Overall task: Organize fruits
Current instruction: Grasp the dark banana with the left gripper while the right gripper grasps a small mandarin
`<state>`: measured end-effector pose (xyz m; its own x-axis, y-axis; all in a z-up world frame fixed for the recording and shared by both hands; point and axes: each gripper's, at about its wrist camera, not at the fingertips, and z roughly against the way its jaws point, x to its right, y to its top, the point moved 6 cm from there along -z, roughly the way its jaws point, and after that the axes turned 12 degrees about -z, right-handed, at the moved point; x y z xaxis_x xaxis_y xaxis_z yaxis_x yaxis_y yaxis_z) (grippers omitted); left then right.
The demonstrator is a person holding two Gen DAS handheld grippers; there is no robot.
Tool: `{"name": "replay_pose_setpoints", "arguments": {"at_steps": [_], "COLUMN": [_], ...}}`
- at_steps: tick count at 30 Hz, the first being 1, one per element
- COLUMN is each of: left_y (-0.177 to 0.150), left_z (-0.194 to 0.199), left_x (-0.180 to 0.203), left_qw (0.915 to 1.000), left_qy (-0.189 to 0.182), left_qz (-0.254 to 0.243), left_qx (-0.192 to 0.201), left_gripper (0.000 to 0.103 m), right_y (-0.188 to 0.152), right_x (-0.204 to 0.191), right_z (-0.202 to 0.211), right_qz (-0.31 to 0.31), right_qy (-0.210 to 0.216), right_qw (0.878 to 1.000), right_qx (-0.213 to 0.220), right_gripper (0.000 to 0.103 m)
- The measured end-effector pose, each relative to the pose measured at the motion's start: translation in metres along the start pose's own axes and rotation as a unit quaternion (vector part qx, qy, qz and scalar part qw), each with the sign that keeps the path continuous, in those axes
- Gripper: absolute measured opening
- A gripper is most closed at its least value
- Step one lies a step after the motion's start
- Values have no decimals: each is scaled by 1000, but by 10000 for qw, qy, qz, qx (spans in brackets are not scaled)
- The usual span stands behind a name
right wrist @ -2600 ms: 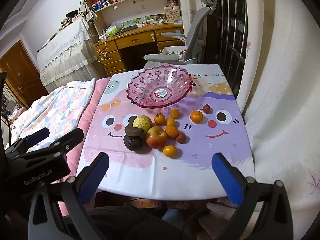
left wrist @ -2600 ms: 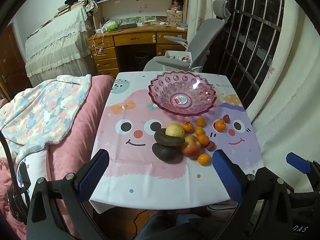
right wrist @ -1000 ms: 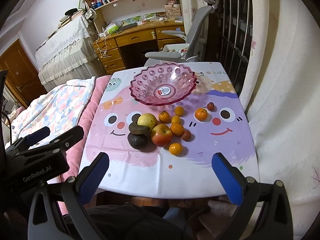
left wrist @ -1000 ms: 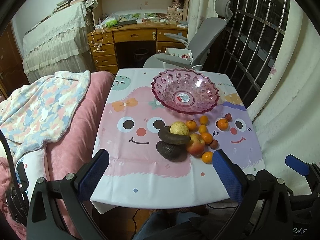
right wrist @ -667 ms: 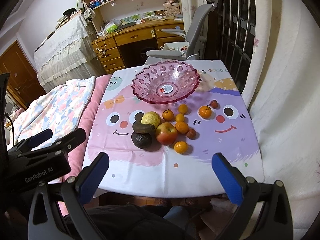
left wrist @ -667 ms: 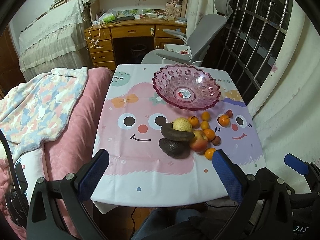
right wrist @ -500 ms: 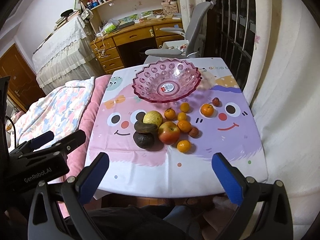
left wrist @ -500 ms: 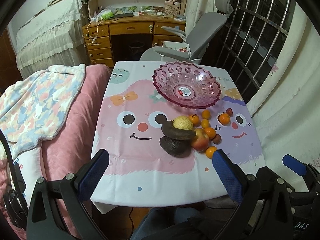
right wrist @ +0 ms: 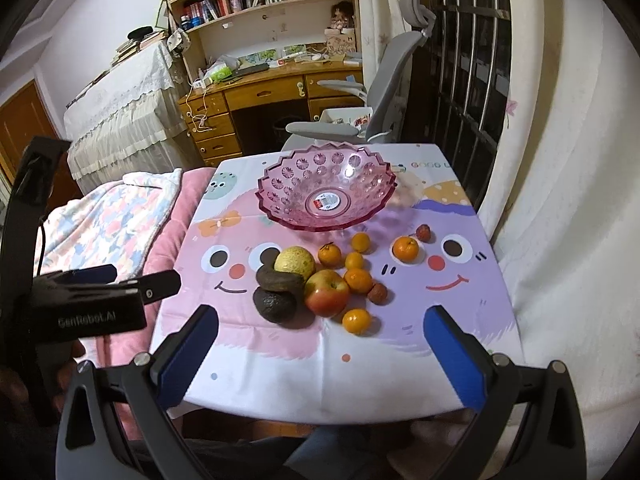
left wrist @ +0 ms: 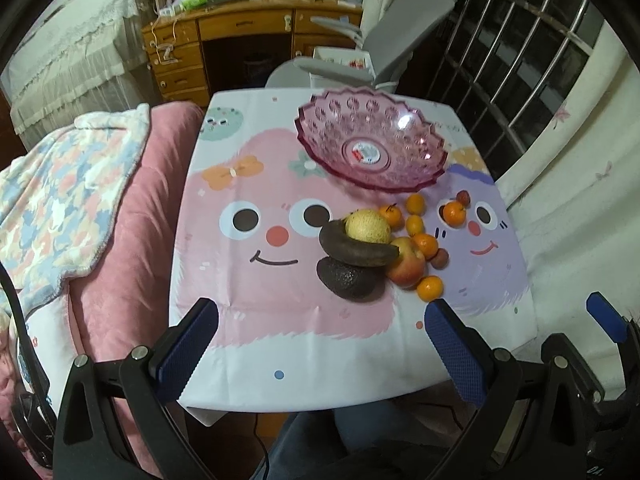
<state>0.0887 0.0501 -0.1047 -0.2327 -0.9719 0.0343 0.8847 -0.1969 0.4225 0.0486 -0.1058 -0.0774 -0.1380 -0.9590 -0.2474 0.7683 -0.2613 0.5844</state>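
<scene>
Fruit sits lower and closer in both views than 2.6 s ago; you've brought both grippers in toward the table's near edge, and the pile itself hasn't shifted. Your left gripper [left wrist: 320, 344] has jaws spread wide, holding nothing; your right gripper [right wrist: 322, 348] likewise wide open and empty. Both hover over the near edge, well short of the fruit. Pink glass bowl [right wrist: 326, 196] is empty at the far middle of the table [right wrist: 280, 364]. Fruit cluster just in front of it: yellow pear [right wrist: 295, 262] touching a dark avocado [right wrist: 280, 278], second avocado [right wrist: 275, 305] nearer you, red apple [right wrist: 327, 292] beside them, small oranges [right wrist: 357, 321] scattered right, lone orange [right wrist: 405, 249] and a lychee [right wrist: 423, 233] further right, apart. Open tablecloth left of the pile and along the near edge. Pink bed [left wrist: 132, 208] touches the table's left side, curtain [right wrist: 568, 240] on the right, office chair [right wrist: 384, 92] and wooden desk [right wrist: 260, 88] behind.
</scene>
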Motion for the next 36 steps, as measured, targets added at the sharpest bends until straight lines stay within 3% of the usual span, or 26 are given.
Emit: {"name": "replay_pose_setpoints", "arguments": {"at_steps": [7, 16, 21, 26, 29, 31, 36], "left_y": [13, 30, 34, 37, 34, 32, 30], "left_z": [-39, -118, -164, -205, -227, -237, -258], "left_x": [-15, -43, -50, -53, -53, -53, -44], "left_qw": [9987, 9851, 9699, 9483, 9283, 9196, 9069], "left_qy": [-154, -614, -952, -1328, -1634, -1736, -1937], "left_qz": [270, 1169, 1658, 2210, 2650, 2831, 3009], "left_qx": [-403, -1105, -1510, -1849, -2032, -2098, -2225], "left_gripper": [103, 102, 102, 102, 100, 100, 91], "right_y": [-4, -18, -32, -48, -54, -56, -61], "right_x": [14, 38, 45, 45, 45, 45, 49], "right_z": [-37, -107, -143, -172, -185, -190, -205], "right_qz": [319, 472, 603, 742, 812, 846, 846], "right_qy": [-25, -231, -220, -193, -96, -88, -26], "right_qw": [9995, 9980, 9959, 9923, 9897, 9884, 9853], "right_qx": [49, -345, -634, -972, -1175, -1261, -1486], "right_gripper": [103, 103, 103, 102, 100, 98, 87]}}
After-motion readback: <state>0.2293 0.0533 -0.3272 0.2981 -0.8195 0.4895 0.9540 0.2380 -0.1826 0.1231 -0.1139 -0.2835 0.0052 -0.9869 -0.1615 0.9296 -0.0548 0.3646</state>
